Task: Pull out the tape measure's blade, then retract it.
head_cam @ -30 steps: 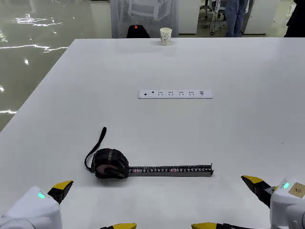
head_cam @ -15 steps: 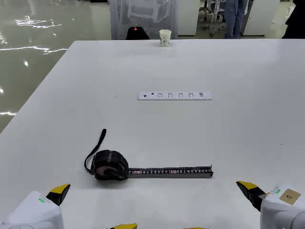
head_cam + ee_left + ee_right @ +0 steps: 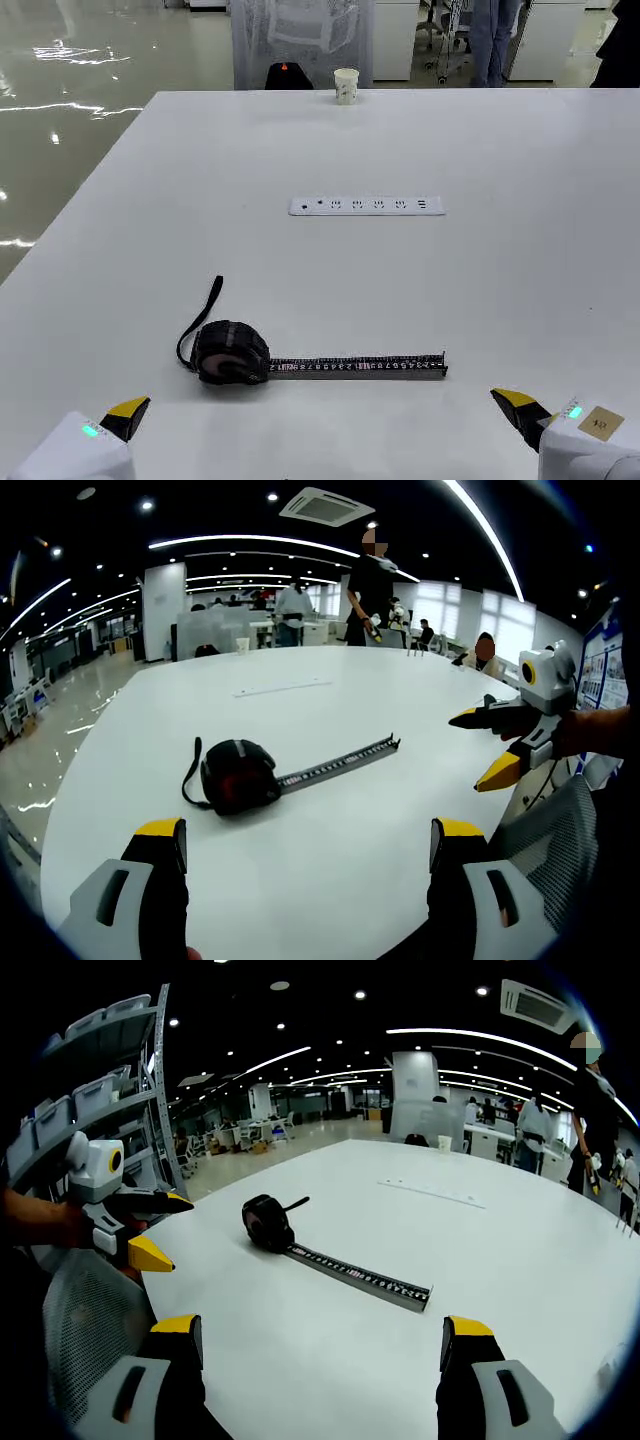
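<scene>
A black tape measure (image 3: 231, 352) lies on the white table (image 3: 520, 270), its strap looped to the left. Its blade (image 3: 360, 366) is pulled out to the right and rests flat, ending in the hook (image 3: 443, 364). My left gripper (image 3: 308, 845) is open near the table's front edge, well short of the case (image 3: 238, 775); its yellow fingertip (image 3: 128, 407) shows at lower left. My right gripper (image 3: 322, 1330) is open too, short of the blade's end (image 3: 418, 1297); its fingertip (image 3: 514, 401) shows at lower right. Neither touches the tape.
A white power strip (image 3: 366, 206) lies mid-table beyond the tape. A paper cup (image 3: 346, 84) stands at the far edge, with a chair (image 3: 288, 70) behind it. People stand beyond the table (image 3: 370, 590).
Both grippers have drawn back a little toward the near edge, their lower fingertips leaving the head view. The tape measure and its blade lie as before.
</scene>
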`<state>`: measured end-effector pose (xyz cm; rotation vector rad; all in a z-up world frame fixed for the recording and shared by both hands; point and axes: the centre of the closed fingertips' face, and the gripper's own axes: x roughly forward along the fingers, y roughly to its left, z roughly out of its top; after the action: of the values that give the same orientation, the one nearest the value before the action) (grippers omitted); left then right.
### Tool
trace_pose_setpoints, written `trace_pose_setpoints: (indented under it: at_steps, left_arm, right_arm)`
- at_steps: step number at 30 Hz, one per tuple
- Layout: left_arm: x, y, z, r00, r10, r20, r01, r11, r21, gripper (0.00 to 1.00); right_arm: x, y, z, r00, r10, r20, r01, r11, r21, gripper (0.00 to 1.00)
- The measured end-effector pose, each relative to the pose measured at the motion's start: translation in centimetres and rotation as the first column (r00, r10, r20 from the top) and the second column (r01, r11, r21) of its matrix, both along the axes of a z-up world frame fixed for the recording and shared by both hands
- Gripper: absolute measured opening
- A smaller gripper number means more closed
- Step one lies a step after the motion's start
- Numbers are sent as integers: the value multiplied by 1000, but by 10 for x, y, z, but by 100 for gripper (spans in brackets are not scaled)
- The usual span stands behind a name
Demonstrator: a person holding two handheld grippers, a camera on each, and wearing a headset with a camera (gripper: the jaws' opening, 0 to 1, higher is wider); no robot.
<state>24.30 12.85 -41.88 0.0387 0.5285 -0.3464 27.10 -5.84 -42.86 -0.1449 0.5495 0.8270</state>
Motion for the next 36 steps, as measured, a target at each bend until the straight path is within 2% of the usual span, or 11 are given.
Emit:
trace_pose_setpoints:
  at_steps: [13, 36]
  left_arm:
    - [-3, -4, -1, 1000, -2, -6, 2, 1000, -2, 99]
    - [-2, -6, 2, 1000, -1, -11, 1, 1000, -7, 99]
  right_arm:
    - [-3, 0, 0, 1000, -8, -6, 8, 1000, 5, 99]
    - [-4, 0, 1, 1000, -8, -13, 8, 1000, 8, 99]
